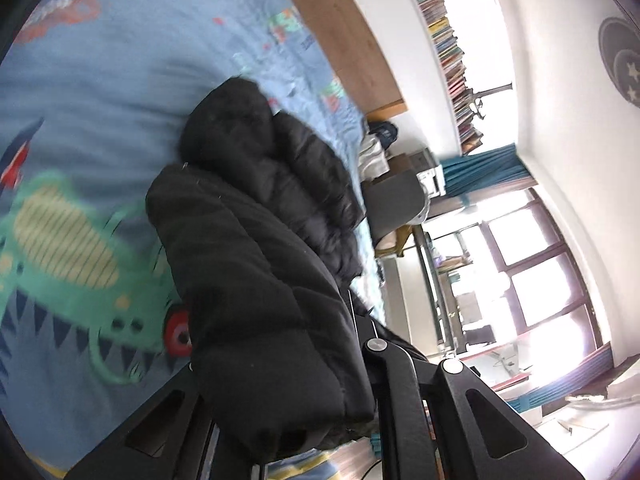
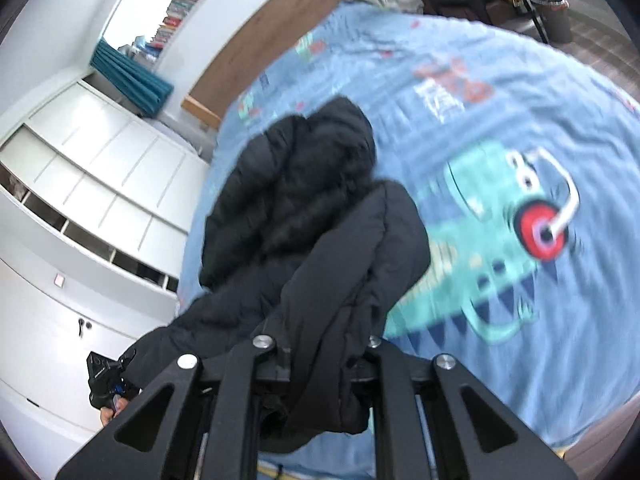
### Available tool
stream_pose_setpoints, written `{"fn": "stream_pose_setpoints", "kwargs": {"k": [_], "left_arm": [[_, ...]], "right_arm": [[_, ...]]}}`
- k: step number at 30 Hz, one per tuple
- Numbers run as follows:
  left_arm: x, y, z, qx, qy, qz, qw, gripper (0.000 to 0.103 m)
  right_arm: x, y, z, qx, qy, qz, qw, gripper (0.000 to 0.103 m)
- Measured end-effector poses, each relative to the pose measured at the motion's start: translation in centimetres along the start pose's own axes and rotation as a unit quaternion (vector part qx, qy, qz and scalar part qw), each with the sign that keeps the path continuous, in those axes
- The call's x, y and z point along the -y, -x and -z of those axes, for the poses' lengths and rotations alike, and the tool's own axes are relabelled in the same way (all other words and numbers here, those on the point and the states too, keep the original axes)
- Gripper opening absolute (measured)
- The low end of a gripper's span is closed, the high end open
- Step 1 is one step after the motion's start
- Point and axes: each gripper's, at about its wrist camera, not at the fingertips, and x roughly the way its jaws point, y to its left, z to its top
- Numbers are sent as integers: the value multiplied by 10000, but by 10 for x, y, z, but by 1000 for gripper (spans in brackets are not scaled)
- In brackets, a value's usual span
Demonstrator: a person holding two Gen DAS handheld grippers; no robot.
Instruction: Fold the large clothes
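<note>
A black puffer jacket [image 1: 256,240] with a hood hangs lifted over a blue bed cover. My left gripper [image 1: 280,364] is shut on one thick fold of the jacket, which bulges between its arms and hides the fingertips. My right gripper [image 2: 320,360] is shut on another fold of the same jacket [image 2: 304,208], with the fabric draped over its jaws. The hood end trails away from both grippers toward the bed. The other gripper's black body [image 2: 102,380] shows at the lower left of the right wrist view.
The bed [image 2: 500,100] wears a blue cover printed with a green crocodile [image 2: 500,248]. A wooden headboard [image 2: 260,40] stands behind it. White cabinets [image 2: 80,184] line one side. A chair with clothes [image 1: 396,200], bookshelves [image 1: 448,48] and windows stand beyond the bed.
</note>
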Motion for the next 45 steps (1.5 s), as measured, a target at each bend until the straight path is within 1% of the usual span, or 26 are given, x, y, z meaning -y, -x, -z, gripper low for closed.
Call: {"fn": "stream_pose_setpoints", "kwargs": {"k": [4, 6, 7, 8, 9, 11, 14, 16, 17, 20, 24, 26, 29, 31, 33, 35, 37, 40, 43, 44, 45], "left_arm": [[15, 0, -30, 154, -54, 102, 9998, 10], [21, -1, -52, 289, -16, 191, 9994, 10], [24, -5, -68, 368, -8, 211, 9991, 10], [25, -8, -80, 435, -24, 197, 9989, 10], [26, -10, -87, 481, -23, 188, 9987, 10], [27, -21, -114, 595, 47, 185, 9980, 10], [27, -44, -151, 698, 105, 50, 9975, 10], [23, -61, -175, 711, 127, -52, 9974, 10], [20, -75, -191, 719, 145, -162, 9972, 10], [9, -110, -223, 701, 185, -424, 9965, 10], [-10, -150, -258, 642, 273, -723, 9949, 11], [-23, -177, -274, 599, 351, -834, 9941, 11], [-45, -211, -290, 539, 426, -991, 9927, 12], [-60, -230, -296, 510, 498, -1051, 9919, 14], [-70, -242, -298, 481, 480, -1095, 9917, 15], [-81, -257, -299, 415, 485, -1168, 9911, 16], [-93, -270, -301, 308, 574, -1165, 9910, 16], [-102, -278, -302, 284, 630, -1100, 9915, 17], [-102, -275, -305, 299, 677, -977, 9925, 22], [-100, -271, -306, 328, 684, -884, 9932, 26], [-98, -266, -307, 360, 719, -767, 9938, 32]], "right_arm": [[-21, -1, -39, 257, 29, -73, 9996, 12], [-25, 4, -59, 363, 15, -119, 9993, 12], [-32, 0, -73, 428, 11, -116, 9990, 12], [-37, -3, -89, 501, 6, -90, 9987, 12], [-39, -3, -96, 545, 6, -68, 9985, 12], [-48, -11, -128, 667, -33, -51, 9978, 12], [-60, -28, -166, 804, -59, -20, 9967, 12], [-67, -48, -192, 874, -78, 14, 9961, 12], [-69, -58, -201, 888, -72, 38, 9960, 12], [-76, -99, -239, 894, -85, 200, 9958, 12], [-65, -154, -278, 839, -252, 417, 9953, 12], [-57, -181, -293, 782, -366, 529, 9949, 12], [-40, -216, -308, 730, -569, 626, 9937, 12], [-26, -240, -317, 663, -718, 666, 9930, 12], [-14, -259, -322, 616, -814, 704, 9923, 15], [-2, -279, -326, 555, -897, 763, 9915, 15], [11, -297, -328, 445, -1028, 777, 9907, 15], [30, -321, -328, 325, -1278, 797, 9881, 16], [47, -333, -328, 300, -1591, 653, 9846, 19], [50, -333, -327, 314, -1688, 571, 9835, 21], [54, -332, -327, 349, -1825, 451, 9816, 24]]}}
